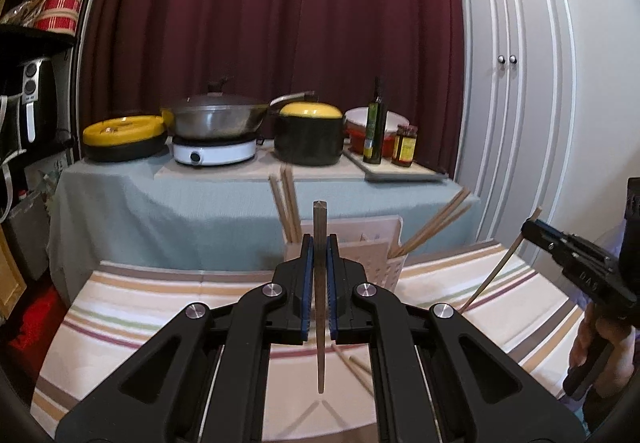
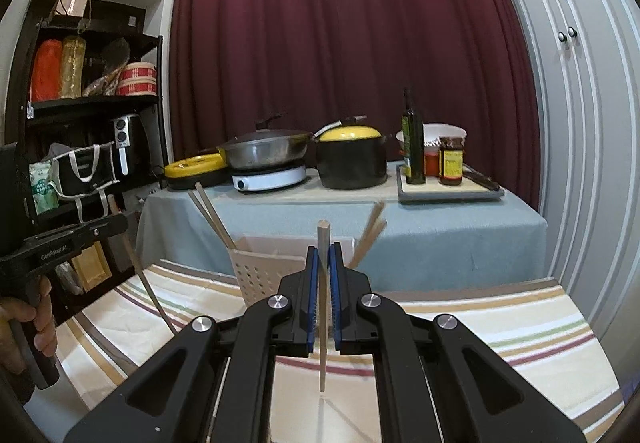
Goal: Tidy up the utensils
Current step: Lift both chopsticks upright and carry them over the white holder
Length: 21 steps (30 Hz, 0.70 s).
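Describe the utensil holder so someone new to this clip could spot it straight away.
Start at the striped cloth in the foreground. At its far edge, before the blue-grey covered table bearing pots, stands the utensil holder: a pale plastic box with perforated walls. It alone has chopsticks leaning out of its top.

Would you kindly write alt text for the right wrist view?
The right gripper clamps an upright chopstick over a striped cloth, before a perforated holder with more chopsticks. The left gripper holds another chopstick.
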Motion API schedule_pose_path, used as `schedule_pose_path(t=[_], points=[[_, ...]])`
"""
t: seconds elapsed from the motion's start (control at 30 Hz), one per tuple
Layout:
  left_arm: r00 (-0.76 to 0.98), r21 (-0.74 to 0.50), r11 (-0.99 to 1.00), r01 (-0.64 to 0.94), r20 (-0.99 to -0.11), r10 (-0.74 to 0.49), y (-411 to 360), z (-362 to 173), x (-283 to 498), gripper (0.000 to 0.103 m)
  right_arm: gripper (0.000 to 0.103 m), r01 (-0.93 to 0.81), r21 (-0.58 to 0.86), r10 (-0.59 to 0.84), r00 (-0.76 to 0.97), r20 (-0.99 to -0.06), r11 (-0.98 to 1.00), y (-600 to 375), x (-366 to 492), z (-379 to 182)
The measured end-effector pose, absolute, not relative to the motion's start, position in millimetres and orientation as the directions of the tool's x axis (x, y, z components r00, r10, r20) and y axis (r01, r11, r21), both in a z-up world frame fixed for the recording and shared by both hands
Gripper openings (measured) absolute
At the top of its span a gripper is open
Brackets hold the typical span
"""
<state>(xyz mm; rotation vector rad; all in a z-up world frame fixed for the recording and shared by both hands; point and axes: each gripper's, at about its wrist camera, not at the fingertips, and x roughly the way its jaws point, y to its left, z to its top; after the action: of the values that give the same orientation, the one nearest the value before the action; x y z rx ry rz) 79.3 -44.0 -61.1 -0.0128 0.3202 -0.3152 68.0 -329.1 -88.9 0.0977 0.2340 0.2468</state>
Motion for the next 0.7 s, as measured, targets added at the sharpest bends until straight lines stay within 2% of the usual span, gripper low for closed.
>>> schedule_pose_path(t=[0.47,0.7], points=[[0.932,-0.055,0.942,0.332,-0.135,-0.337,-62,4,117,0.007,0.007,-0.283,0.089,0.289,0.955,-0.062,0.955,-323,97,-28],[0.944,-0.039,0.946,0.321,-0.069,-0.323,-75,22,146,0.007,0.007,-0.286,0.086,0.289,0.957,-0.021,0.954,-320,123,-14]])
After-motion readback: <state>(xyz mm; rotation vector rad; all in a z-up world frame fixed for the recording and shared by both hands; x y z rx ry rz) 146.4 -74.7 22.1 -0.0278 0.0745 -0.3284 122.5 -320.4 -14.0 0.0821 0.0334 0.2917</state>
